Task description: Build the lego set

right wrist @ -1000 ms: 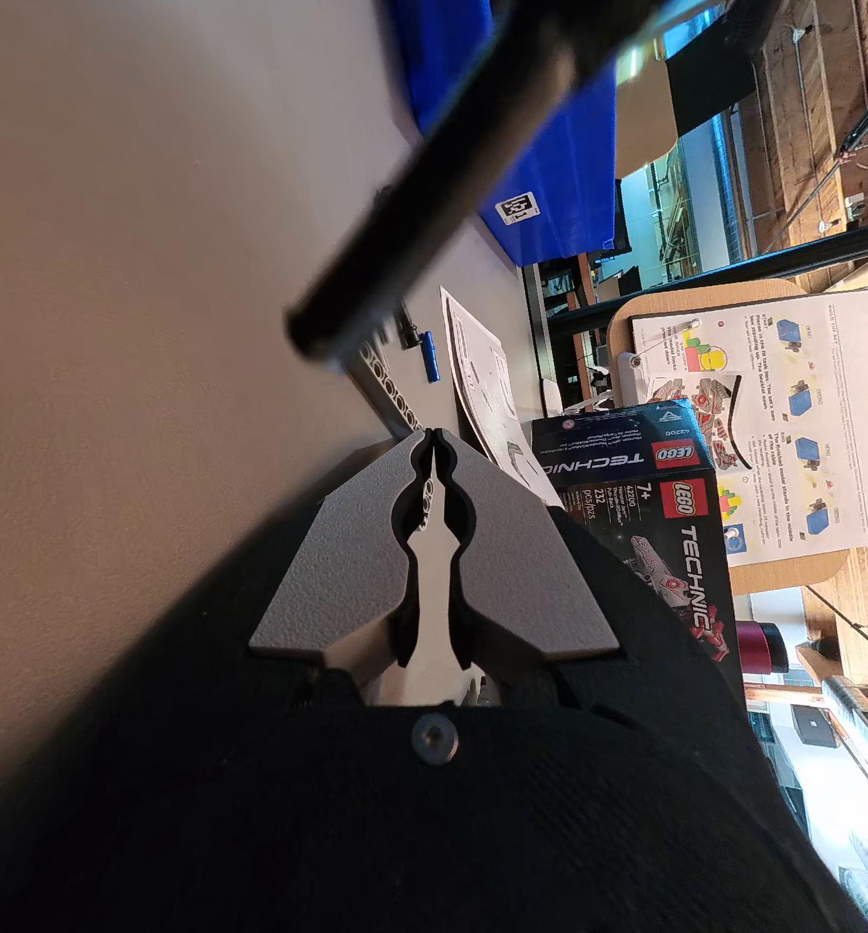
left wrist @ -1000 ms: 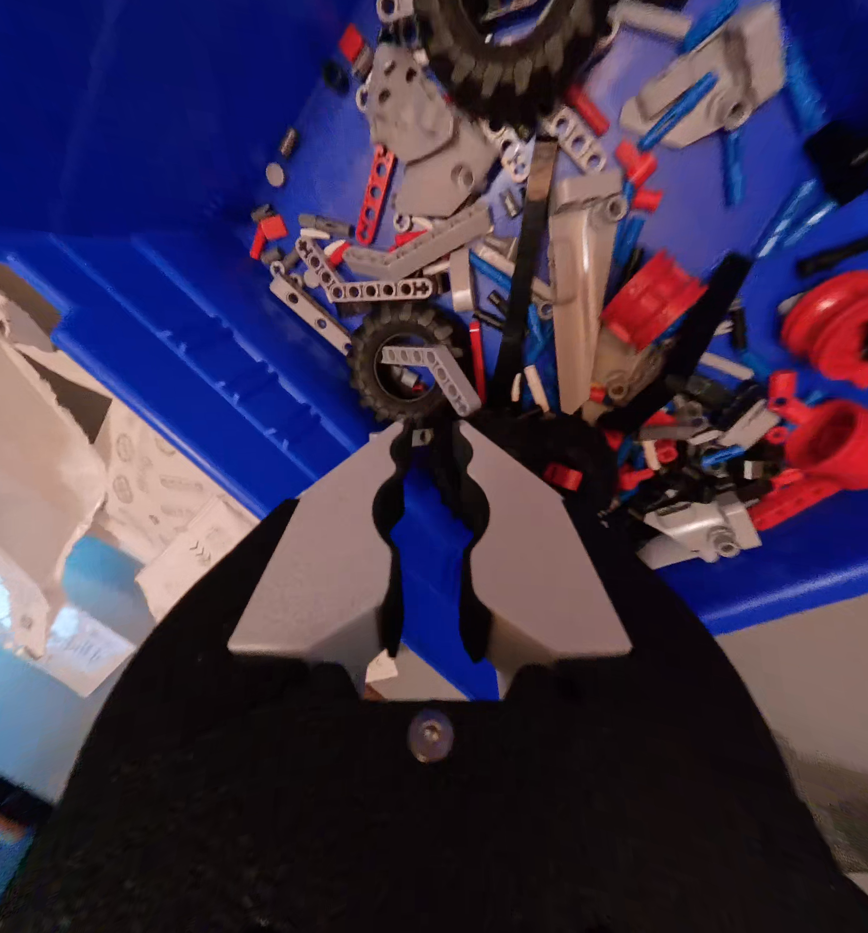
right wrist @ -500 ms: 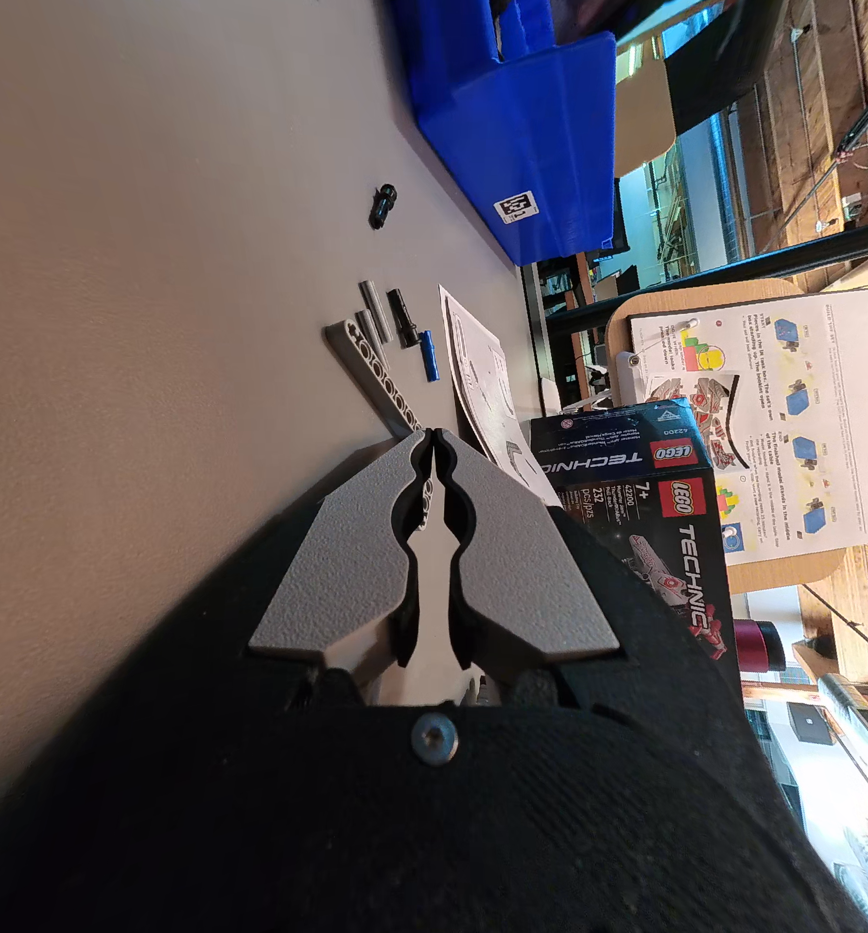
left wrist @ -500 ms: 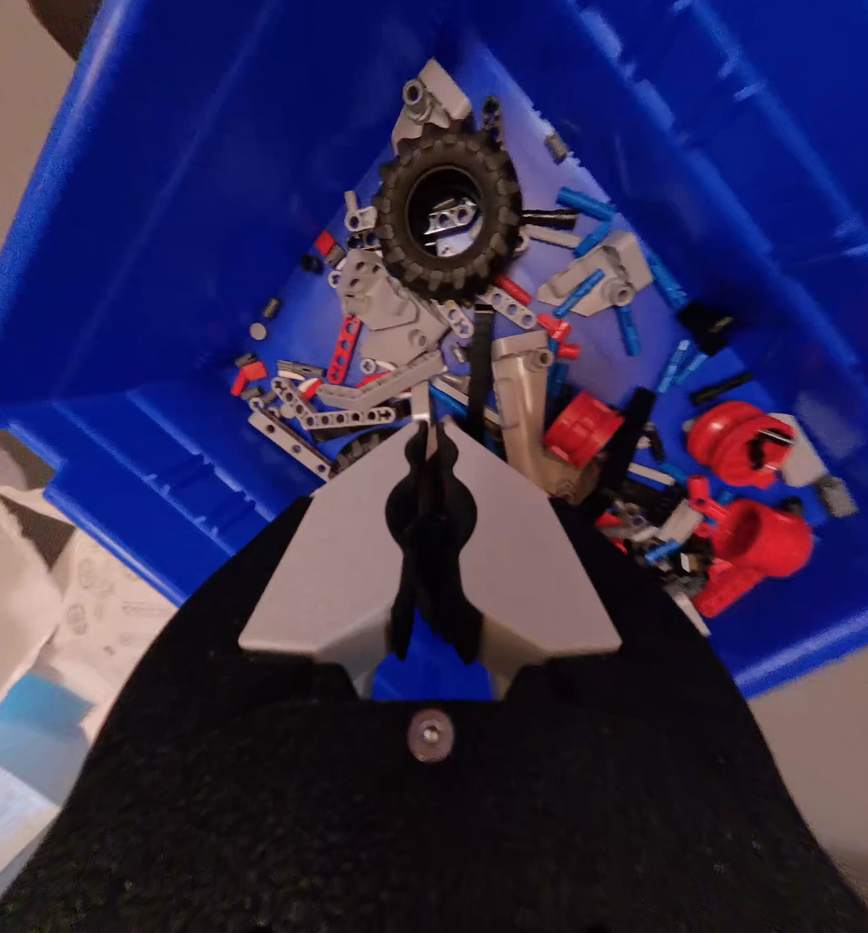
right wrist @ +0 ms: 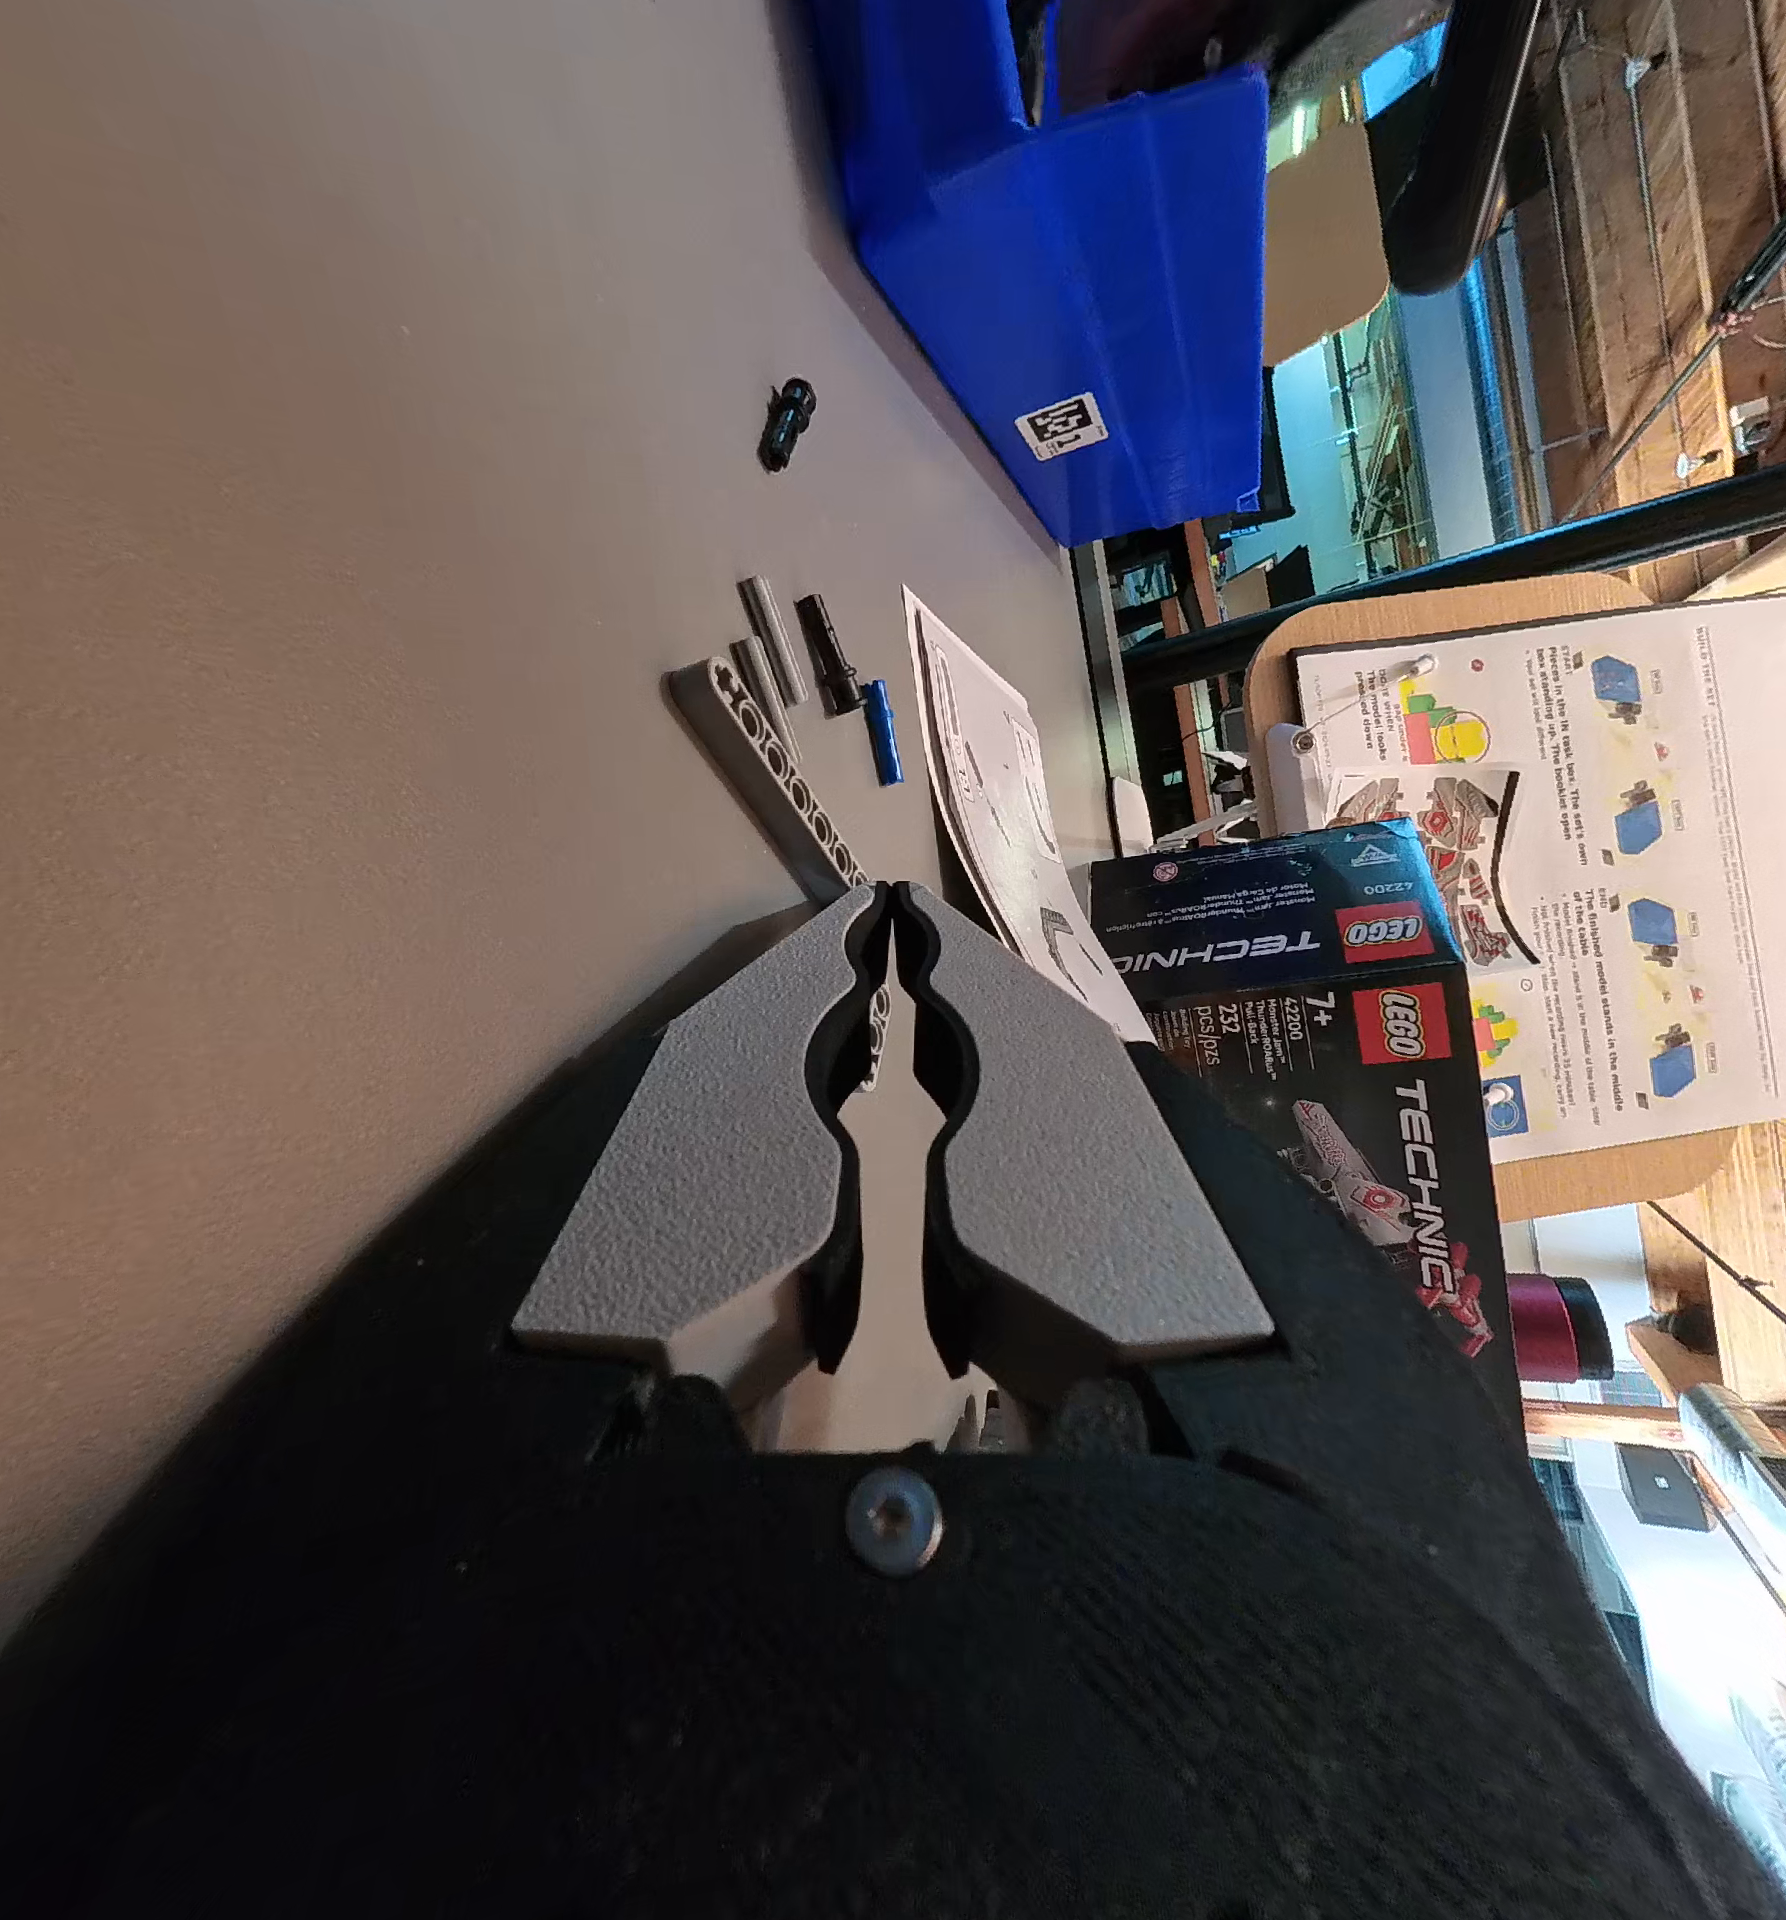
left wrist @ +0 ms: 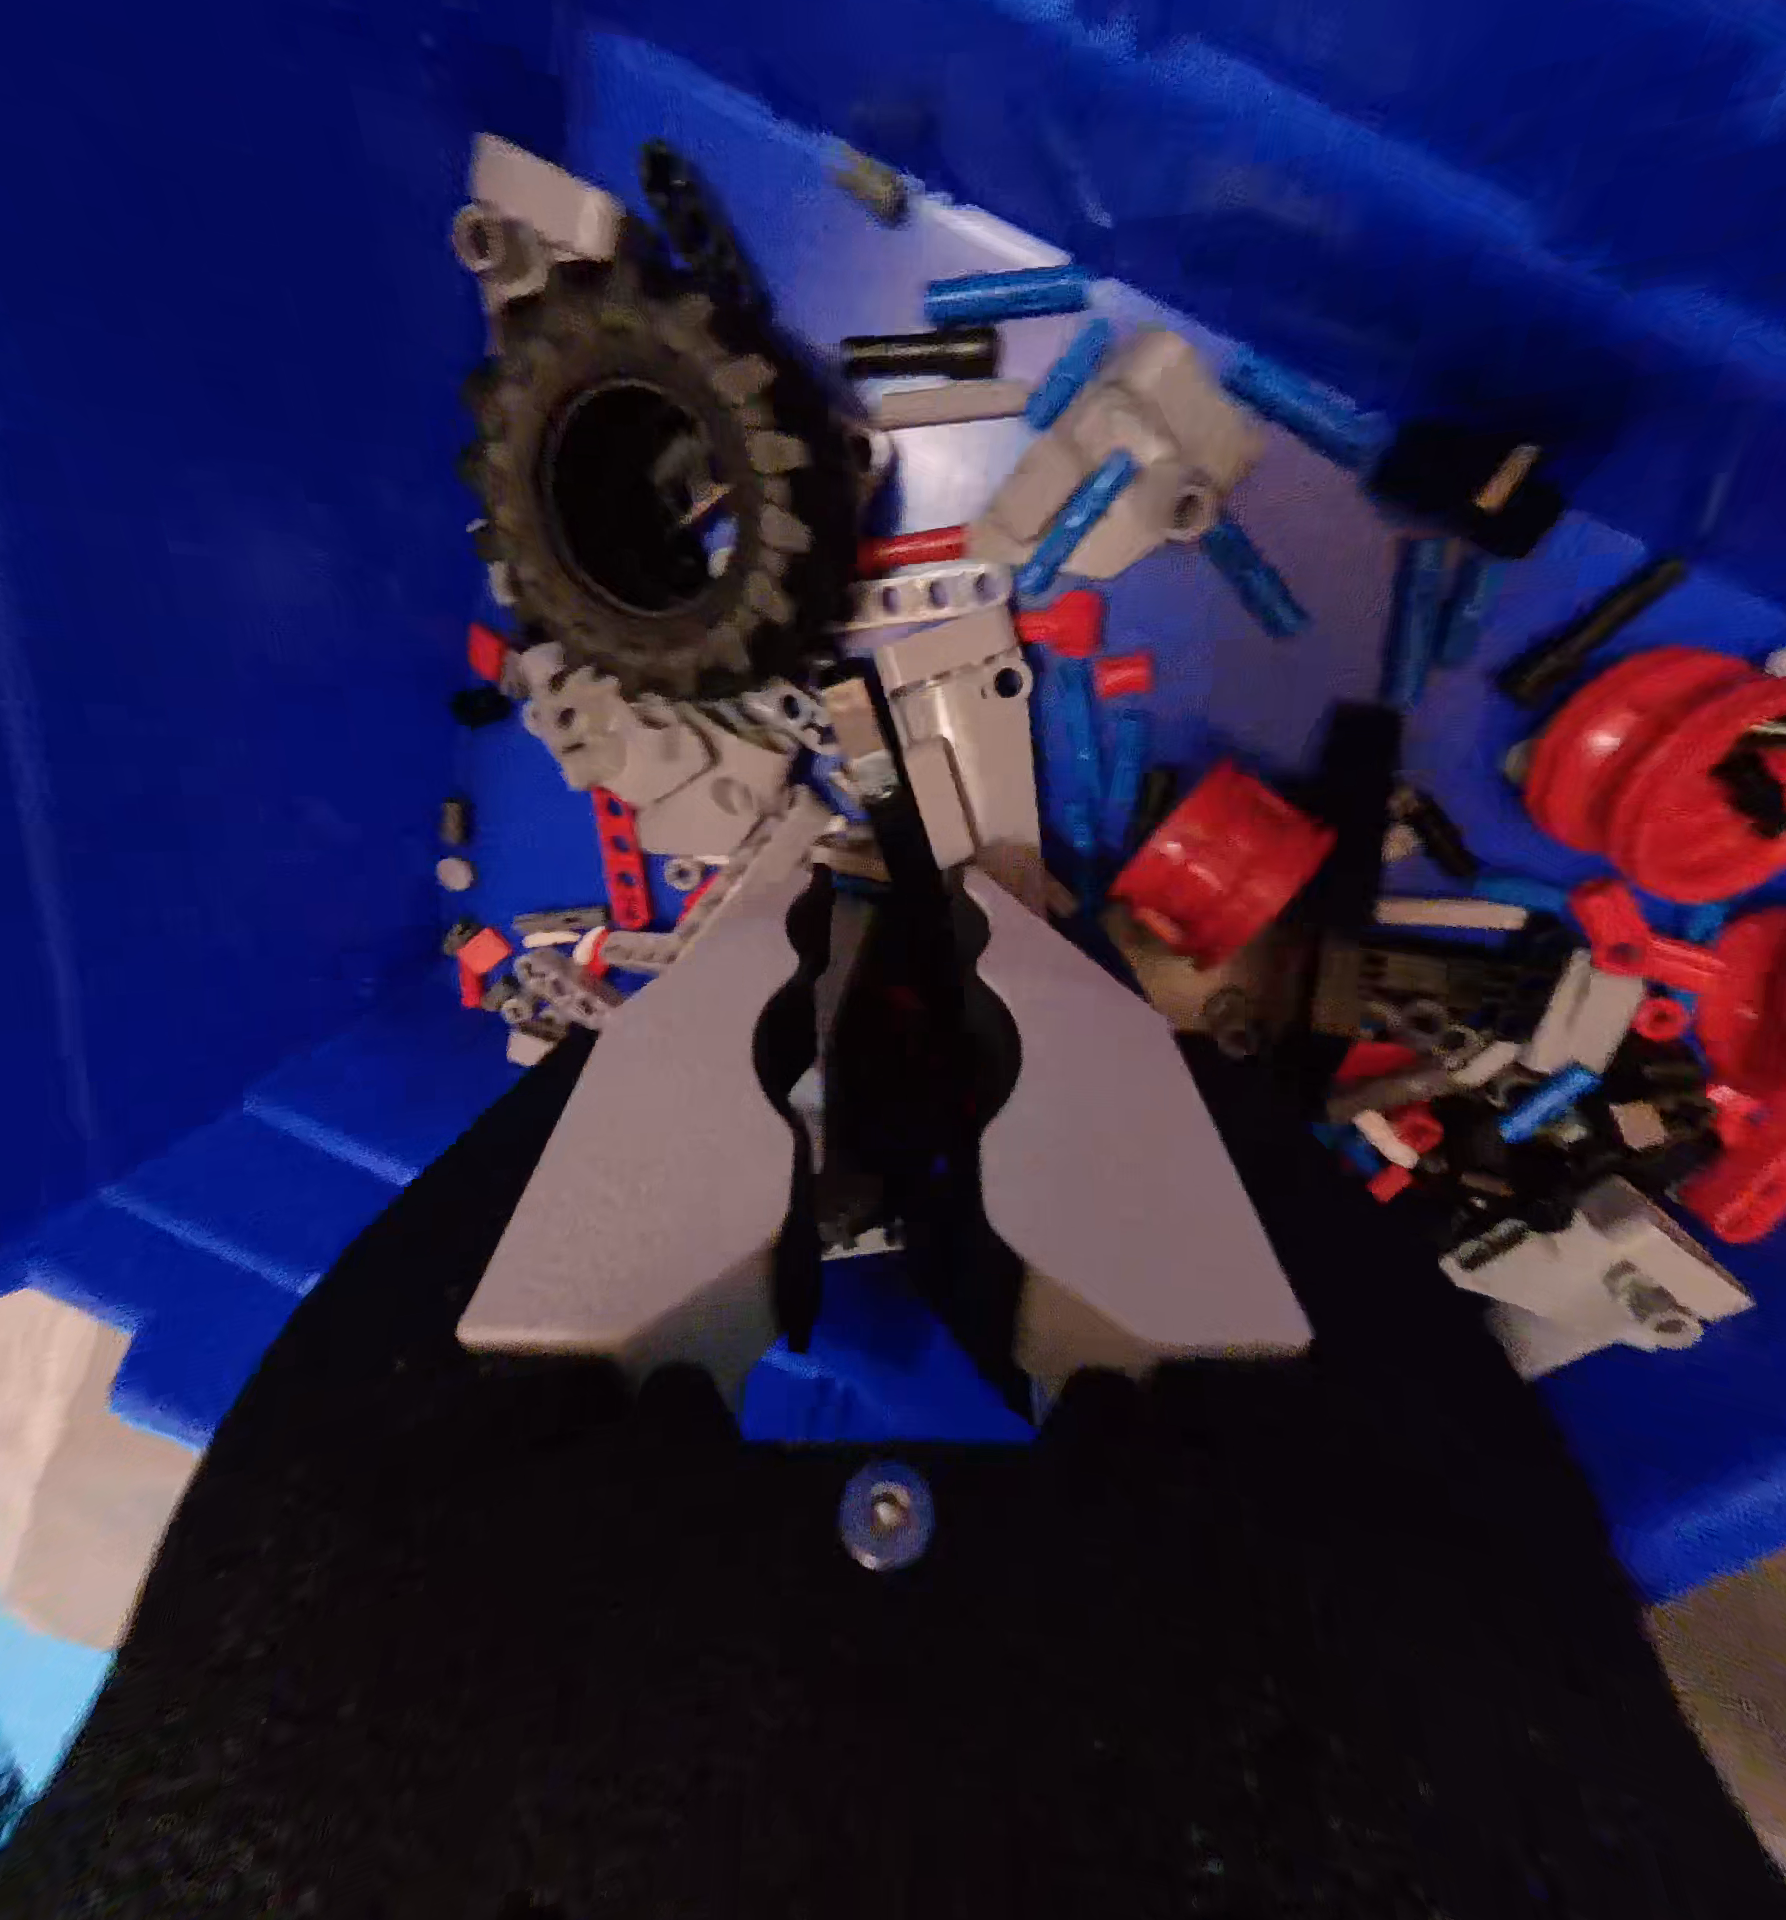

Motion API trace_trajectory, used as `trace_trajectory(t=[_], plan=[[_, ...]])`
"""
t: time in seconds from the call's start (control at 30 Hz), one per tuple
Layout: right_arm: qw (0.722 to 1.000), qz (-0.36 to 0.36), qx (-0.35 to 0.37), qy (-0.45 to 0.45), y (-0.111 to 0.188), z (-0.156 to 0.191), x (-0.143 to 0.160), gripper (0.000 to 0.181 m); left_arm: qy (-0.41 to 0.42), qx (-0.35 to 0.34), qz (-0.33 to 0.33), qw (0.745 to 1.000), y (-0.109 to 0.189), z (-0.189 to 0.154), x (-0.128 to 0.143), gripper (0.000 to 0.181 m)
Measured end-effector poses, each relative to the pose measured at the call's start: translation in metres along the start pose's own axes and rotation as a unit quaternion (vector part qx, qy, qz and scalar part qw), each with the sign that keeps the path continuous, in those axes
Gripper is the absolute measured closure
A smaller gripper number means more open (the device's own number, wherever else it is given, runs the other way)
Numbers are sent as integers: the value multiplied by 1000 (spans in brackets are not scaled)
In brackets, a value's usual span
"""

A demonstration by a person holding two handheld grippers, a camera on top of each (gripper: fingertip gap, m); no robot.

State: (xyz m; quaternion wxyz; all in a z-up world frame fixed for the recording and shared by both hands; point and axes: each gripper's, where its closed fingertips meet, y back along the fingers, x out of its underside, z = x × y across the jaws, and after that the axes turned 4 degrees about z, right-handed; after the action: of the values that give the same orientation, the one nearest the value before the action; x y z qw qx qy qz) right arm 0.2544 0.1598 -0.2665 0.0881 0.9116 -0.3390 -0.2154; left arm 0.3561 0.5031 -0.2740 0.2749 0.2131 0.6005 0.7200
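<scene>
My left gripper hangs inside a blue bin of loose Lego parts. Its jaws stand open, with a long black beam running in between the tips; I cannot tell whether they touch it. A big black tyre lies beyond, a grey panel just ahead, and red wheel hubs to the right. My right gripper is shut and empty, low over the table. A long grey beam lies just past its tips, with grey axles, a black pin and a blue pin beside it.
Another black pin lies alone on the grey table near the blue bin. An instruction booklet and the Lego box are right of the sorted parts. A board with an instruction sheet stands behind.
My left gripper has dropped deeper into the bin and its jaws have gone from shut to open. The right gripper has not moved; a dark blurred object left its view.
</scene>
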Motion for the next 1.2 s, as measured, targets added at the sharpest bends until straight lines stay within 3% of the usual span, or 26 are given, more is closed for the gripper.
trace_trajectory(t=[0.1,0.27,0.4,0.67,0.83,1.0,1.1,1.2], plan=[[1000,0,0,0,0,0,0,181,36,-67,14,997,1,33,4,174],[1000,0,0,0,0,0,0,181,86,-147,17,985,24,68,17,177],[1000,0,-1,-1,0,0,0,181,97,-94,-29,990,36,52,10,178],[1000,1,0,-1,0,0,0,181,30,45,3,999,21,-5,20,175],[1000,1,0,-1,0,0,0,181,3,24,32,999,0,-5,14,181],[1000,1,0,-1,0,0,0,181,61,28,-58,996,6,6,-19,178],[1000,1,0,-1,0,0,0,181,64,9,-50,997,17,13,-8,178],[1000,1,-1,-1,0,0,0,181,36,54,-18,998,23,-10,7,179]])
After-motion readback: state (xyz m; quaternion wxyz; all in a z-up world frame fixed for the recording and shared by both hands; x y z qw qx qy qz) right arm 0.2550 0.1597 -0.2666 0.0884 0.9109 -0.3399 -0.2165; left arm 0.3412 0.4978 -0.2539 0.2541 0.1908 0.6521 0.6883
